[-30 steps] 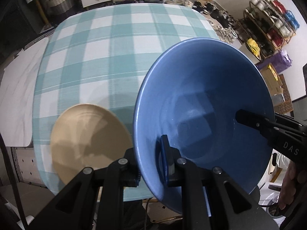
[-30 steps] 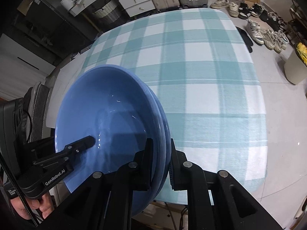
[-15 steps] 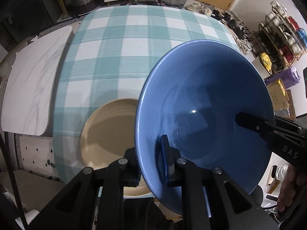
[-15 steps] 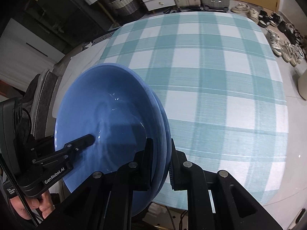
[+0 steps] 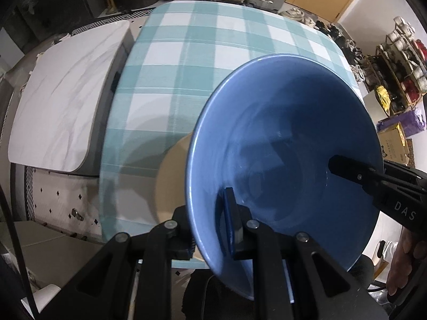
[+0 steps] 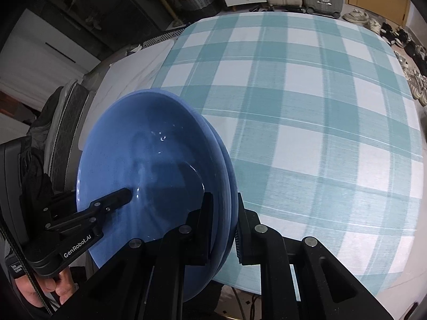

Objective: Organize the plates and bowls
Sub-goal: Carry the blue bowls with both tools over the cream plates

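A table covered by a teal-and-white checked cloth carries a tan plate near its six o'clock edge, partly hidden in the left wrist view.

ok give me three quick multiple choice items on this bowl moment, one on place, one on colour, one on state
1. Where is the tan plate?
A. on the checked tablecloth, partly hidden behind the bowl
B. inside the bowl
C. on the white board

2. What colour is the bowl?
A. green
B. blue
C. white

3. How is the bowl held?
A. by the left gripper alone
B. it rests free on the table
C. both grippers clamp its rim

Answers: 1 A, its edge shows on the cloth beside the bowl. 2 B, blue in both views. 3 C, the right gripper pinches the opposite rim.
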`<state>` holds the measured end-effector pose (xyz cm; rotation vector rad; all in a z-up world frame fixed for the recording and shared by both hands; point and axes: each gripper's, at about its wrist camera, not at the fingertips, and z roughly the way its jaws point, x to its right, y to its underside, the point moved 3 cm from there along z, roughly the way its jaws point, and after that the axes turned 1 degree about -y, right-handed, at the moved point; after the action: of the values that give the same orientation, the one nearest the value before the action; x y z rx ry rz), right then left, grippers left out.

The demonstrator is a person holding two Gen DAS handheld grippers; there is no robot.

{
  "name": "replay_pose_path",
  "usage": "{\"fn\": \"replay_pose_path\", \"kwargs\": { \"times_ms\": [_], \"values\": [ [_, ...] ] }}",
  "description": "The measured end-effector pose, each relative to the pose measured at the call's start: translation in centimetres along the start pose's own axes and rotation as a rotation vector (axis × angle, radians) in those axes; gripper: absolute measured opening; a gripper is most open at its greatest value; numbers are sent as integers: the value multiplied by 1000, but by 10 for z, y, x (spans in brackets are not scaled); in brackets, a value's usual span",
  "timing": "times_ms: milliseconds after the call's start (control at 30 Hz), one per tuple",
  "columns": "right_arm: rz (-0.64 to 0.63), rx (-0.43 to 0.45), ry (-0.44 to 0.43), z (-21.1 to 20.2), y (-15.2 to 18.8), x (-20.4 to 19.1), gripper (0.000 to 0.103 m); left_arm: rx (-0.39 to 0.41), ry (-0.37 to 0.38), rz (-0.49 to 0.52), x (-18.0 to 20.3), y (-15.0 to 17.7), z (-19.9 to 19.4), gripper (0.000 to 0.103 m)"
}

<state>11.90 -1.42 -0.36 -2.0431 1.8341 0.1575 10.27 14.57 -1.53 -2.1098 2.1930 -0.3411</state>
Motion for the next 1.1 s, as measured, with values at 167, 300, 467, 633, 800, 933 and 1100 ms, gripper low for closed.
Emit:
{"fn": "replay_pose_path", "kwargs": {
  "times_ms": [167, 300, 467, 633, 800, 933, 1100],
  "values": [
    [-14, -6, -5, 11, -3, -16, 13, -2, -11, -23, -17, 4, 4, 15],
    [-21, -19, 1, 24, -4, -24, 13, -21, -12, -38, -27, 7, 14, 16],
    [-23, -37, -4, 39, -1, -29, 13, -27, -15, -46, -36, 12, 23, 16],
    [-30, -36, 2, 49, 0, -30, 13, -12, -26, -54, -39, 18, 33, 17],
    [-29, -47, 16, 60, 3, -27, 13, -9, -43, -51, -38, 23, 45, 18],
    [-28, -51, 22, 67, 6, -23, 13, -14, -44, -49, -36, 27, 53, 19],
    [-49, -46, 34, 71, 7, -22, 13, 13, -59, -46, -33, 29, 54, 20]
  ]
}}
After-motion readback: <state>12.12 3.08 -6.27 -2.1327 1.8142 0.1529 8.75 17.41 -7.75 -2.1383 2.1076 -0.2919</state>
